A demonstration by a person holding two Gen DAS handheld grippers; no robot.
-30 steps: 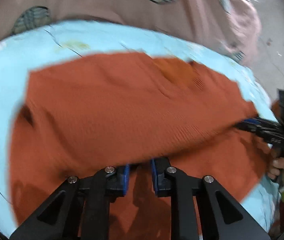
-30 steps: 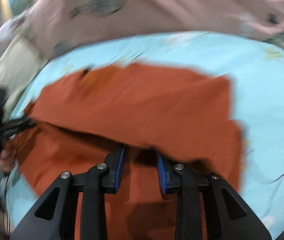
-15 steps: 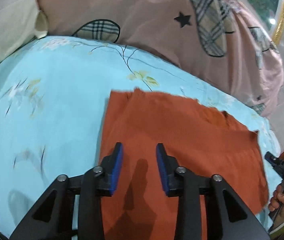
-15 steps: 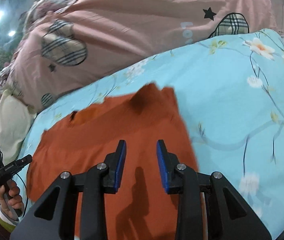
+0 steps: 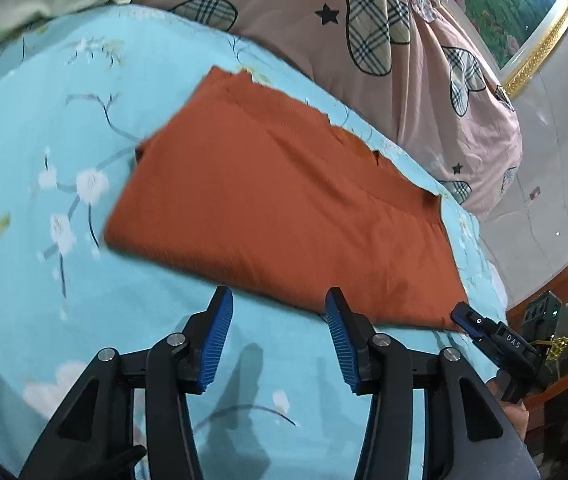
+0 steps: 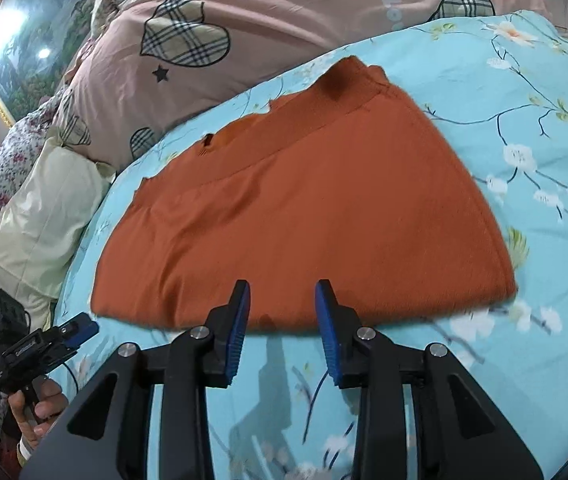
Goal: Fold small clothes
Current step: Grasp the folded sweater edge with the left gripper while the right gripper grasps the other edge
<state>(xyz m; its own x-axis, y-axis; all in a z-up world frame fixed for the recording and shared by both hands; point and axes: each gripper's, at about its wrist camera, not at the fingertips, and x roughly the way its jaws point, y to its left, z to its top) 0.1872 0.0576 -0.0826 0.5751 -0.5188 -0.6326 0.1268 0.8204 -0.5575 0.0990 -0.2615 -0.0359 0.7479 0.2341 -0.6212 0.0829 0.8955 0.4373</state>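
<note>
A rust-orange garment (image 5: 280, 204) lies folded flat on the light blue floral bedsheet (image 5: 44, 140); the right wrist view shows the same garment (image 6: 303, 208). My left gripper (image 5: 278, 308) hovers just short of its near fold edge, jaws opening, nothing between them. My right gripper (image 6: 282, 300) hangs over the near edge of the cloth, jaws also opening and empty. Each gripper shows in the other's view: the right gripper (image 5: 465, 318) by the garment's near right corner, the left gripper (image 6: 80, 330) by its near left corner.
A pink quilt (image 5: 383, 52) with plaid hearts is heaped along the far side of the bed. A cream pillow (image 6: 48, 216) lies at the left end. A gold-framed picture (image 5: 531, 60) and a pale wall stand beyond the bed's right end.
Both grippers let go of the orange cloth, which now lies folded over on itself. Both pulled back toward the near edge, and their jaws have widened.
</note>
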